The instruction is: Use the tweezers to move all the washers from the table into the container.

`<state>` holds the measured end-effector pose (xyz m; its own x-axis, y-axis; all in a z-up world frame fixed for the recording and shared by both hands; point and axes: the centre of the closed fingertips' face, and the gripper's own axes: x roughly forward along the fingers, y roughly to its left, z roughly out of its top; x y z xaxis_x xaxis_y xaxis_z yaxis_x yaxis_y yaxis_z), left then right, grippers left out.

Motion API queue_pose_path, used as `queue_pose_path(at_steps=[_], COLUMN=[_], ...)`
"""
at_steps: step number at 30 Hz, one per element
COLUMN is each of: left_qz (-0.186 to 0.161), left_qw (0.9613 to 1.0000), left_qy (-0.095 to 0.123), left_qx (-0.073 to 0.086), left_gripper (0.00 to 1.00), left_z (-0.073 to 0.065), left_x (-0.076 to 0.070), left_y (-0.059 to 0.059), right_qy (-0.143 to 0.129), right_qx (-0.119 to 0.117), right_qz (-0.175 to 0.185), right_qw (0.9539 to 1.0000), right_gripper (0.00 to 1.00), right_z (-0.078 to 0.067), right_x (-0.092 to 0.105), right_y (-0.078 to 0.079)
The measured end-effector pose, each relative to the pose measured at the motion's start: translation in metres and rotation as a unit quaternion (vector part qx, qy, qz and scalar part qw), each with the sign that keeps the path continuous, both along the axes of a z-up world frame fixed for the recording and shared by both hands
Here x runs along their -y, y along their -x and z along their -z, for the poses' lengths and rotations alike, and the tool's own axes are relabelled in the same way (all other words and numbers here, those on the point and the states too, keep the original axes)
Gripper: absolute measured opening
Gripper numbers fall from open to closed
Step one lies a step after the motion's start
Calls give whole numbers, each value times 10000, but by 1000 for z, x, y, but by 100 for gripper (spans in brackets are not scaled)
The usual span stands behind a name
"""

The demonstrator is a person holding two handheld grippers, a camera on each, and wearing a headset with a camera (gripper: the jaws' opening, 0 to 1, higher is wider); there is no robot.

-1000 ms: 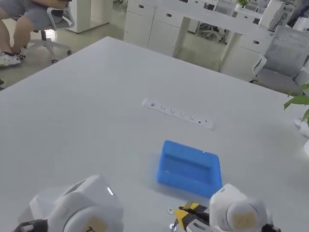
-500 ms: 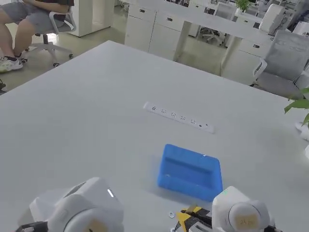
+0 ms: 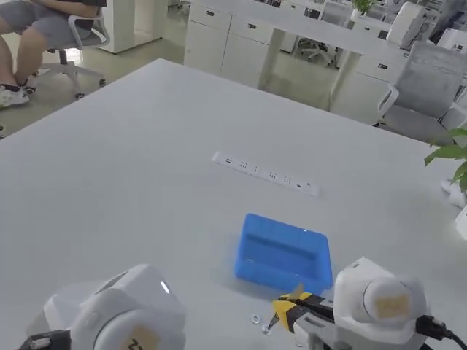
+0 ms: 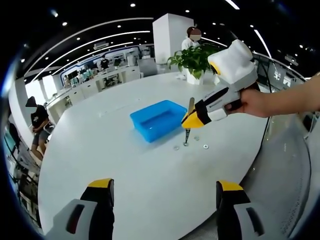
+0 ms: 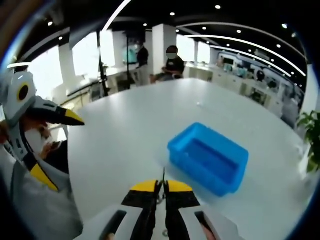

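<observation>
A blue container (image 3: 283, 254) sits on the white table (image 3: 146, 168). Just in front of it my right gripper (image 3: 283, 312) is shut on a pair of tweezers (image 4: 187, 135), which point down at the tabletop. Small washers (image 3: 255, 319) lie by the tweezer tips, seen as three rings (image 4: 176, 148) in the left gripper view. Whether the tips hold a washer is too small to tell. My left gripper (image 4: 162, 184) stands open and apart, at the near left of the table (image 3: 109, 321). In the right gripper view the yellow-tipped right gripper (image 5: 159, 186) clamps the tweezers, with the container (image 5: 210, 157) beyond.
A white power strip (image 3: 266, 173) lies across the table behind the container. A potted plant (image 3: 452, 157) stands at the right edge. White desks and office chairs (image 3: 430, 80) stand past the far edge, and a person sits at the far left (image 3: 44, 29).
My right gripper has shifted slightly forward, toward the container's near wall, with the tweezers still in it. The left gripper has barely moved.
</observation>
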<state>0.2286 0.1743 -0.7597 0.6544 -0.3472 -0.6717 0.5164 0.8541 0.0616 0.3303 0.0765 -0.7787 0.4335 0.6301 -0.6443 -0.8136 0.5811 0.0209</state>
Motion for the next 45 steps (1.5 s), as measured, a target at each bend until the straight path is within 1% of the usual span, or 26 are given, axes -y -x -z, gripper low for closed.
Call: queue_pose_path(at_steps=[2, 4, 9, 12, 14, 16, 20, 27, 30, 36, 38, 42, 45], left_qz=[-14, -20, -60, -104, -132, -153, -206, -276, -290, -325, -325, -284, -300], left_qw=[10000, 10000, 9999, 9996, 9995, 9996, 9993, 9992, 9991, 9989, 9990, 9991, 9989], left_qy=[28, 65, 153, 250, 270, 237, 297, 294, 310, 328, 314, 318, 344], left_qx=[3, 10, 43, 61, 76, 85, 67, 56, 39, 16, -9, -47, -93], left_gripper=[89, 91, 95, 99, 99, 99, 99, 99, 99, 99, 99, 99, 99], left_z=[0, -1, -3, -4, -4, -4, -4, -3, -3, -2, -1, 3, 6], left_x=[1, 2, 2, 2, 1, -1, -3, -7, -8, -10, -10, -10, -10], left_y=[0, 0, -2, -2, -3, -3, -4, -5, -4, -5, -6, -5, -5], right_qy=[-41, -58, -55, -77, -82, -80, -109, -165, -178, -235, -216, -195, -181], right_qx=[-38, -22, 105, 176, 224, 270, 375, 516, 603, 653, 704, 734, 716], right_qz=[11, 8, -66, -92, -110, -128, -137, -151, -111, -90, -94, -83, -42], right_qw=[10000, 10000, 9999, 9998, 9997, 9995, 9991, 9984, 9980, 9976, 9972, 9971, 9973], right_gripper=[1, 1, 1, 1, 1, 1, 1, 1, 1, 1, 1, 1, 1], right_z=[-4, -8, -22, -29, -34, -38, -46, -56, -59, -60, -60, -56, -49], right_x=[-1, -2, -5, -7, -8, -8, -9, -15, -17, -27, -30, -33, -34], right_y=[-1, -2, -8, -12, -15, -19, -27, -42, -51, -63, -67, -78, -86])
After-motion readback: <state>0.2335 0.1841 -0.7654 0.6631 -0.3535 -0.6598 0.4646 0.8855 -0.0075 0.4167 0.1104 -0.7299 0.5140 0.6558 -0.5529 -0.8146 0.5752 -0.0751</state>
